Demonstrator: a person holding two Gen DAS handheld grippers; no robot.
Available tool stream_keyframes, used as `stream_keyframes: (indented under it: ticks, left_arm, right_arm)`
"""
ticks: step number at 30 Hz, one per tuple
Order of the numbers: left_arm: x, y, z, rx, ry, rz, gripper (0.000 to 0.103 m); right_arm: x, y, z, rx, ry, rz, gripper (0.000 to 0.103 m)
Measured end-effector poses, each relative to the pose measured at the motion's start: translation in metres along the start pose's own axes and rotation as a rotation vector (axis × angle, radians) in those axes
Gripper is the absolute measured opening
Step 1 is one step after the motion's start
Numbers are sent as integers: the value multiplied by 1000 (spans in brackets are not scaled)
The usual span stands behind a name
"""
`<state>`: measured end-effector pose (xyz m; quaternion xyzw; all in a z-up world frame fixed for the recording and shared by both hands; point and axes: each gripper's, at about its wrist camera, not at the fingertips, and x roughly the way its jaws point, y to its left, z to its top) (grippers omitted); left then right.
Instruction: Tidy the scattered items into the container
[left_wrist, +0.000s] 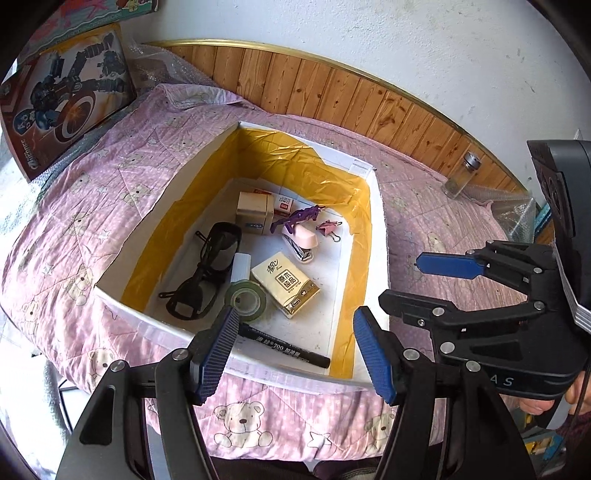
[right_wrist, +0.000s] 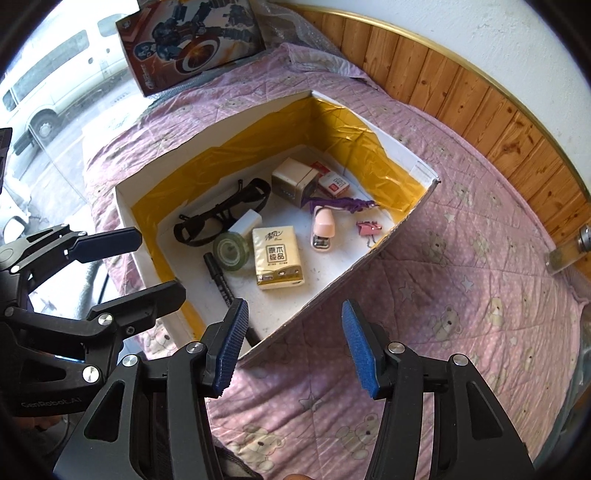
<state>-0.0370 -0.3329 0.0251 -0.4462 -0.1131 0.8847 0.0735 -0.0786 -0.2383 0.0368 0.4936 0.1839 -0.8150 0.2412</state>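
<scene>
A white box with yellow lining (left_wrist: 207, 162) (right_wrist: 207, 133) sits on the pink bear quilt. Inside it lie black glasses (left_wrist: 207, 266) (right_wrist: 221, 214), a tape roll (left_wrist: 246, 297) (right_wrist: 232, 253), a tissue pack (left_wrist: 286, 282) (right_wrist: 276, 256), a pink stapler (left_wrist: 301, 242) (right_wrist: 323, 230), a pink binder clip (left_wrist: 328, 227) (right_wrist: 368, 227), a purple tie (left_wrist: 299, 216) (right_wrist: 340, 203), a beige cube (left_wrist: 255, 214) (right_wrist: 293, 179) and a black marker (left_wrist: 284, 349) (right_wrist: 221, 280). My left gripper (left_wrist: 295, 350) hangs open above the box's near rim, holding nothing. Over the near corner, my right gripper (right_wrist: 291, 349) is open and empty too.
A glass shaker jar (left_wrist: 461, 175) (right_wrist: 569, 254) stands on the quilt by the wooden wall panel. A toy box with a robot picture (left_wrist: 70, 96) (right_wrist: 192, 40) leans at the far left. Bare quilt (right_wrist: 461, 295) lies right of the container.
</scene>
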Motion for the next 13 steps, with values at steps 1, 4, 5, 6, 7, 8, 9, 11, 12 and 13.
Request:
stream_keyframes:
  ticks: [1, 4, 5, 6, 7, 8, 9, 11, 12, 13]
  left_arm:
    - [-1, 1, -1, -3, -1, 0, 66]
    - [-8, 2, -4, -12, -9, -1, 66]
    - [-11, 2, -4, -11, -16, 0, 66]
    - [-14, 2, -5, -9, -21, 3, 66]
    - [-16, 2, -6, -10, -24, 5, 66]
    - [-18, 3, -6, -12, -26, 4, 66]
    - [-20, 3, -7, -12, -28, 4, 66]
    - [-21, 4, -9, -10, -28, 5, 66]
    - [-21, 4, -10, -10, -27, 4, 66]
    - [-22, 4, -11, -10, -26, 3, 66]
  right_arm:
    - [-1, 1, -1, 3, -1, 3, 56]
    - [-6, 4, -3, 3, -9, 18, 56]
    - [-7, 6, -3, 1, -14, 19, 56]
    - [-9, 7, -4, 2, -20, 18, 56]
    - [-10, 7, -4, 4, -25, 20, 56]
    - [-10, 8, -5, 5, -29, 20, 56]
    - [-11, 9, -5, 3, -33, 17, 56]
    - [-13, 10, -5, -1, -37, 15, 56]
    - [-13, 11, -5, -2, -37, 17, 56]
    - [-14, 12, -5, -5, -38, 16, 56]
